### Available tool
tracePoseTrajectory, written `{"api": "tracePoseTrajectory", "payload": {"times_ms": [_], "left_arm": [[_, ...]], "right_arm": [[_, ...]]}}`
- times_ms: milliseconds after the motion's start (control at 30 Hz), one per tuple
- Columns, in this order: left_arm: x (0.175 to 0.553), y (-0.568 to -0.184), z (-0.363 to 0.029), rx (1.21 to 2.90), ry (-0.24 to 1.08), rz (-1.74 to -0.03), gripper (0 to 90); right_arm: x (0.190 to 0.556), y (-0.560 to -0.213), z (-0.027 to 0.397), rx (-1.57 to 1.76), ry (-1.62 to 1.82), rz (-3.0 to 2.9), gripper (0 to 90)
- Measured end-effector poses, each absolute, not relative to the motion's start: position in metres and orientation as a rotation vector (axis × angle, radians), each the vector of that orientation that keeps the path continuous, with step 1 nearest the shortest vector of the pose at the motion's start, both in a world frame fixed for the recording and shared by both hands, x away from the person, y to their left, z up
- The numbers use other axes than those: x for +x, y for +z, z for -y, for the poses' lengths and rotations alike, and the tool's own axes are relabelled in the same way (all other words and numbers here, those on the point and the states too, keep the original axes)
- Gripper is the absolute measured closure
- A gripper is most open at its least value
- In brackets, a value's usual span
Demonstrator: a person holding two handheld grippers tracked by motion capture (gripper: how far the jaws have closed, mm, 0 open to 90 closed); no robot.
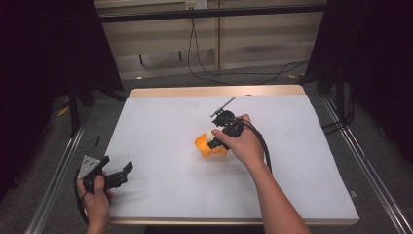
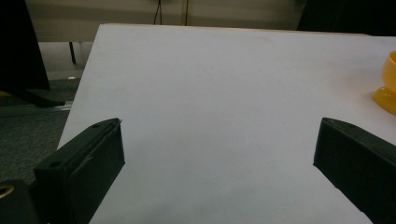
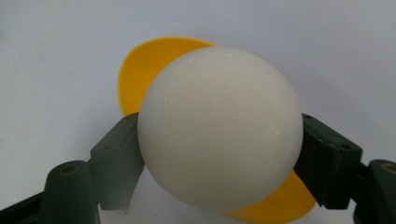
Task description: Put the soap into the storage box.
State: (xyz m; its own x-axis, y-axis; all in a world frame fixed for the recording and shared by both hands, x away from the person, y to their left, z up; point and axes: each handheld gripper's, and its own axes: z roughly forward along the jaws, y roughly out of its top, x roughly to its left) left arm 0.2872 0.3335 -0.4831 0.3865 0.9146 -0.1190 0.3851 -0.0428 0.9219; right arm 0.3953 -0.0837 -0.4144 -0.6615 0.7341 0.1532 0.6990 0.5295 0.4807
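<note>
A white egg-shaped ball [image 3: 219,126] is clamped between the two black jaws of my right gripper [image 3: 219,156], one pad pressing on each side of it. Just behind and below the ball sits a yellow-orange cup [image 3: 149,65]. In the high view the right gripper [image 1: 215,140] holds the ball [image 1: 215,135] right over the cup [image 1: 207,146] near the middle of the white table [image 1: 160,122]. My left gripper [image 1: 122,174] rests at the table's front left corner, jaws wide apart [image 2: 219,154] with nothing between them. The cup's edge [image 2: 387,88] shows at the far right of the left gripper view.
The white tabletop has a wooden rim [image 1: 214,91] at the back. Metal rails [image 1: 58,170] run along both sides on the dark floor. Black cables [image 1: 234,73] lie on the floor behind the table, and dark curtains [image 1: 44,58] hang at left and right.
</note>
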Motion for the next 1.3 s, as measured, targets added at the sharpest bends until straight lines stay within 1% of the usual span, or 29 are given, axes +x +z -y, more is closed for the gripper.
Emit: {"api": "tracePoseTrajectory", "payload": {"times_ms": [700, 800, 1100, 1300], "left_arm": [[0.288, -0.483, -0.333, 1.623, 0.642, -1.182, 1.7], [0.288, -0.483, -0.333, 1.624, 0.640, -1.182, 1.7], [0.288, -0.483, -0.333, 1.625, 0.640, -1.182, 1.7], [0.288, -0.483, -0.333, 1.632, 0.644, -1.182, 1.8]], "right_arm": [[0.398, -0.423, 0.083, 1.320, 0.800, -2.667, 23.3], [0.398, -0.422, 0.084, 1.334, 0.841, -2.660, 21.4], [0.394, -0.418, 0.088, 1.327, 0.841, -2.640, 20.2], [0.390, -0.415, 0.097, 1.349, 0.876, -2.617, 16.7]]}}
